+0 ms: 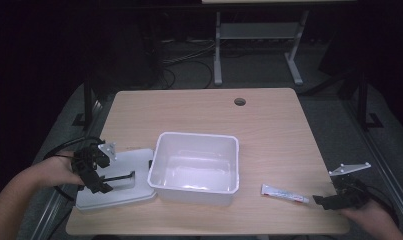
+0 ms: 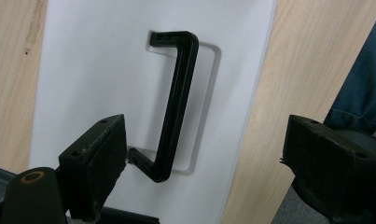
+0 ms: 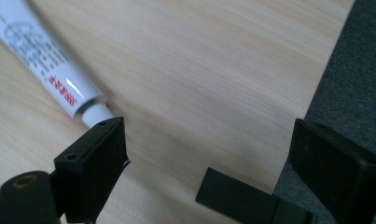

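Observation:
A white plastic bin (image 1: 195, 167) stands open at the table's front middle. Its white lid (image 1: 120, 177) lies flat to the left, with a black handle (image 1: 121, 176) on top. My left gripper (image 1: 96, 172) hovers over the lid's left part, open, its jaws spread wide near the handle (image 2: 176, 102) and holding nothing. A small white tube (image 1: 284, 194) with red print lies right of the bin. My right gripper (image 1: 326, 201) rests open at the table's front right corner, just beyond the tube's cap end (image 3: 94, 113), not touching it.
The wooden table (image 1: 269, 130) has a round cable hole (image 1: 240, 101) near its far edge. Grey floor drops off past the right edge (image 3: 353, 70). Desk legs and cables stand on the floor behind the table. A blue sleeve (image 2: 363, 93) lies close to the lid.

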